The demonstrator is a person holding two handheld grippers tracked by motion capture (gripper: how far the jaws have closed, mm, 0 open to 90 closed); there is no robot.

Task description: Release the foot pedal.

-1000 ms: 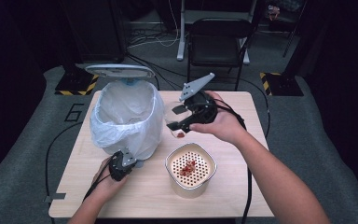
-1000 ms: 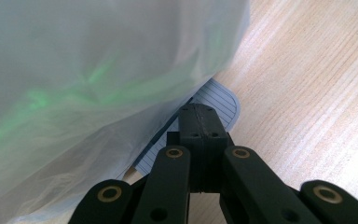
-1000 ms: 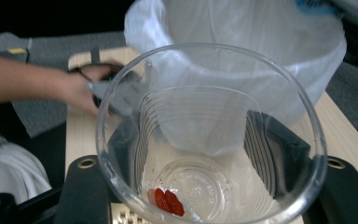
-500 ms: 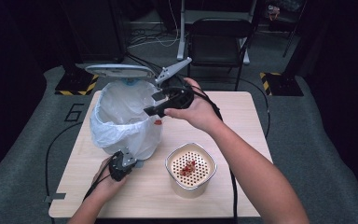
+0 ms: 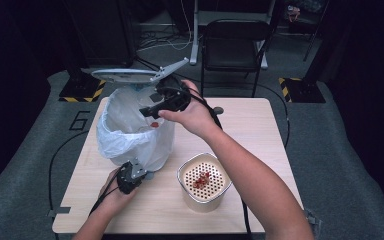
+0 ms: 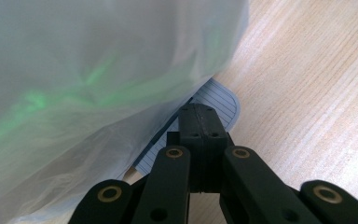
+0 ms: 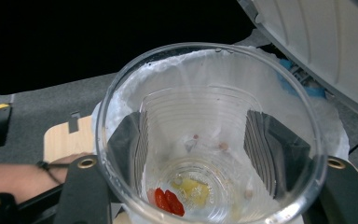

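The right gripper (image 5: 152, 111) holds a clear cup (image 5: 149, 117) over the bag-lined bin (image 5: 125, 145); the left gripper (image 5: 139, 170) rests at its base.

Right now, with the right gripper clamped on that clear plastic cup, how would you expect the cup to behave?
The clear plastic cup looks thin-walled, so it probably flexes or cracks under a harder squeeze. With just small scraps at its bottom it is likely very light. Its smooth wall may slip between the right gripper pads.
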